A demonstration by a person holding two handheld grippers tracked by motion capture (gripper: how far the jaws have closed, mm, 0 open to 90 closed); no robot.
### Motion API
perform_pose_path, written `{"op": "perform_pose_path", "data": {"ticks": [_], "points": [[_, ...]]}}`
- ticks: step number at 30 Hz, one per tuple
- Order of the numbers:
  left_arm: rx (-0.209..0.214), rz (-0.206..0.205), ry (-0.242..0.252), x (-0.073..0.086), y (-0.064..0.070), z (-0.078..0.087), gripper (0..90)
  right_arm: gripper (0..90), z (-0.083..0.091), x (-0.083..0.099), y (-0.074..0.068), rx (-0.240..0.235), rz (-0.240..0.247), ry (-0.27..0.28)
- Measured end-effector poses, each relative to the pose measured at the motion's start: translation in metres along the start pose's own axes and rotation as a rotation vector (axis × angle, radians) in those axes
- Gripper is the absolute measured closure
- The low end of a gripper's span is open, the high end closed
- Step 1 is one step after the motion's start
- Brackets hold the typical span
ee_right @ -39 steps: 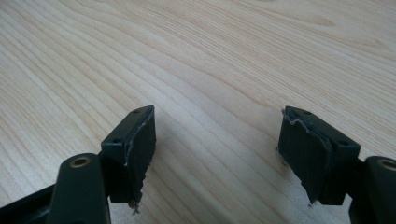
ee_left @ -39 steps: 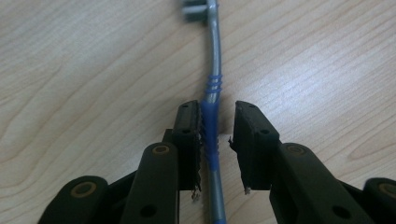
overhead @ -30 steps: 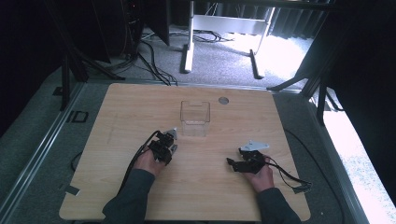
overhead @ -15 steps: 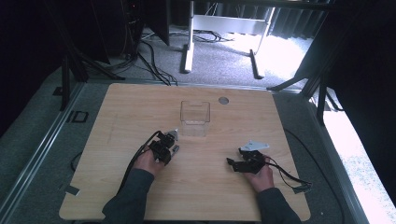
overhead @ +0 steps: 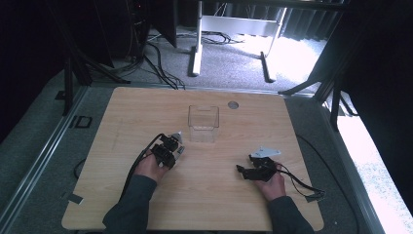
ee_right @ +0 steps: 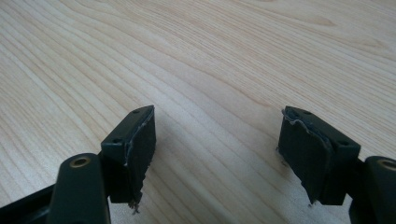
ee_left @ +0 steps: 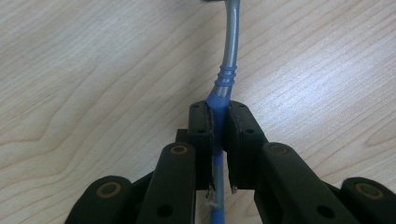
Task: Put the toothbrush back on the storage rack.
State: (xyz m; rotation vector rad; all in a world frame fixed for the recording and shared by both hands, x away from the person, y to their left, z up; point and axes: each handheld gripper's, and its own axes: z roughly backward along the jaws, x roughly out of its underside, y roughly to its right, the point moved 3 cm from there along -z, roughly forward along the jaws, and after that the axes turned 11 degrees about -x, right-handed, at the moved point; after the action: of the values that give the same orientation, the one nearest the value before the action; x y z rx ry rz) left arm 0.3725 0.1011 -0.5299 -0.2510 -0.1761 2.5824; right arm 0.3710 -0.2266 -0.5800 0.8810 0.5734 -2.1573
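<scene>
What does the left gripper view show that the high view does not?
The left gripper view gives the close detail: the left hand-held gripper has its jaws shut on the blue handle of a grey metal utensil. The high view adds the clear container beyond it and the right hand-held gripper, jaws apart. Both share the wooden table and the left hand-held gripper.

left gripper (ee_left: 219, 135) | fingers (ee_left: 201, 135) clamped on blue-handled utensil (ee_left: 223, 88) | grey metal shaft over wooden table (ee_left: 93, 70)
</scene>
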Motion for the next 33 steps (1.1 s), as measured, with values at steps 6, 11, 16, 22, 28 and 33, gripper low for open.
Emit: {"op": "perform_pose_path", "data": {"ticks": [6,11,16,22,28,33], "points": [[-0.021,0.016,0.04,-0.001,-0.005,0.01,81.7,27.2,0.0,0.0,0.0,0.0,0.0,0.0],[-0.023,0.03,0.068,-0.001,-0.011,0.016,81.7,27.2,0.0,0.0,0.0,0.0,0.0,0.0],[-0.016,0.029,0.094,-0.001,-0.012,0.019,81.7,27.2,0.0,0.0,0.0,0.001,0.002,0.0],[-0.02,0.022,0.108,-0.002,-0.013,0.023,81.7,27.2,0.0,0.0,0.0,0.001,0.002,0.0],[-0.013,0.034,0.136,-0.001,-0.017,0.028,81.7,27.2,0.0,0.0,0.0,0.001,0.002,0.001],[-0.014,0.041,0.164,0.0,-0.019,0.032,81.7,27.2,0.0,0.0,0.0,0.0,0.002,0.0]]}}
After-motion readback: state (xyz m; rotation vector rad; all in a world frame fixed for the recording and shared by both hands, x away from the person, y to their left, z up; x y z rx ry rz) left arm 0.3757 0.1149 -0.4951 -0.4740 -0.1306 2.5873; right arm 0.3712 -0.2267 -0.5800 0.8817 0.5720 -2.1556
